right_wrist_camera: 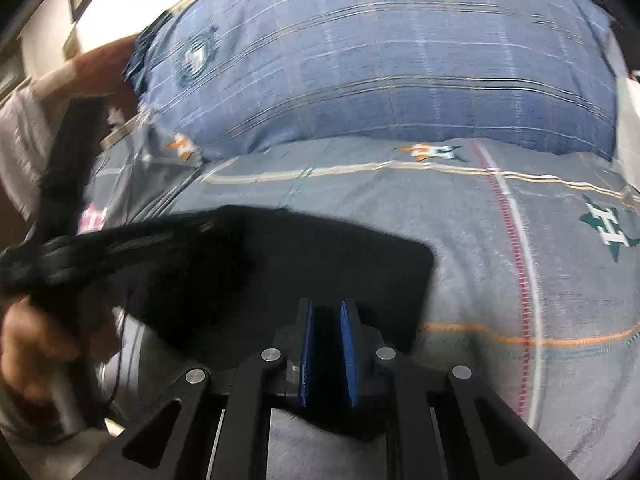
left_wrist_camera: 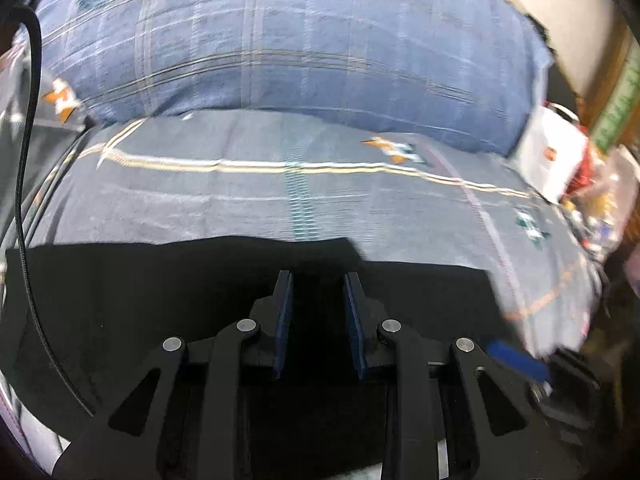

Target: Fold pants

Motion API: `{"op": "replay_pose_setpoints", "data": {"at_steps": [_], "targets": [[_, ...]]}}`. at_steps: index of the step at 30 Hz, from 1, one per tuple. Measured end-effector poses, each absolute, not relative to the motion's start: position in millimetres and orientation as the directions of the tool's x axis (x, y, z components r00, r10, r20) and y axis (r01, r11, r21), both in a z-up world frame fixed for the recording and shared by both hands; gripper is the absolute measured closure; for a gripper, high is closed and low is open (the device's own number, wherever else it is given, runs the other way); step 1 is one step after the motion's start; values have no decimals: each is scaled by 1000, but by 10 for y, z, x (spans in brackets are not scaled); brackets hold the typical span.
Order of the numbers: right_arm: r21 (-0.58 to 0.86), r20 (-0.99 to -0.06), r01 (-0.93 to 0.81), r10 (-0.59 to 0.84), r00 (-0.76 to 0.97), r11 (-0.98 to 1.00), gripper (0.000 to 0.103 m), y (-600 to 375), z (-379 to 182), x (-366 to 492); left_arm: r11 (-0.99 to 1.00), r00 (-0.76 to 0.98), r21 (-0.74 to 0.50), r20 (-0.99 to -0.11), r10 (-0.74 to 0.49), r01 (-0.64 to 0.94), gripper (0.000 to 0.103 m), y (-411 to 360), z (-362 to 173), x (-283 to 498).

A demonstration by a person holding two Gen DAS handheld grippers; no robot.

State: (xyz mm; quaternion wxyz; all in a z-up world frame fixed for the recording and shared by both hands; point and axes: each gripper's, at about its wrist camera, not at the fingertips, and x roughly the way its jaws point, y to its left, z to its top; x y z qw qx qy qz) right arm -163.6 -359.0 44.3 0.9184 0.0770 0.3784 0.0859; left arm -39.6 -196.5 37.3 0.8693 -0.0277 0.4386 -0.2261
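Black pants (left_wrist_camera: 160, 280) lie on a grey-blue bed sheet (left_wrist_camera: 240, 200). In the left wrist view my left gripper (left_wrist_camera: 318, 280) sits low over them, its blue pads a little apart with black cloth filling the gap. In the right wrist view the pants (right_wrist_camera: 320, 256) run from the left, where they are lifted and blurred, to a rounded corner on the right. My right gripper (right_wrist_camera: 326, 304) is shut on their near edge, and cloth bulges out below its pads. At the left edge of this view a person's hand (right_wrist_camera: 24, 344) holds the other gripper's handle.
A large blue plaid pillow (left_wrist_camera: 300, 40) lies across the bed just beyond the pants. A black cable (left_wrist_camera: 24, 200) hangs at the left. A white bag (left_wrist_camera: 552, 160) and some clutter stand off the bed's right side. Printed sheet (right_wrist_camera: 520, 280) lies bare to the right.
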Motion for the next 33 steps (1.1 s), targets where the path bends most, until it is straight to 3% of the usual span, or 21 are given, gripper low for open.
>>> {"op": "replay_pose_setpoints", "data": {"at_steps": [9, 24, 27, 33], "targets": [[228, -679, -127, 251, 690, 965, 90, -3537, 480, -1605, 895, 508, -264, -749, -426, 360, 69, -1748, 409, -493], [183, -701, -271, 319, 638, 945, 89, -2657, 327, -1245, 951, 596, -173, -746, -297, 257, 68, -1017, 589, -778], [198, -707, -261, 322, 629, 945, 89, -2658, 388, -1238, 958, 606, -168, -746, -277, 231, 60, -868, 589, -816], [180, -697, -270, 316, 644, 946, 89, -2606, 522, -1247, 968, 611, -180, -750, -252, 178, 59, -623, 569, -877]]}}
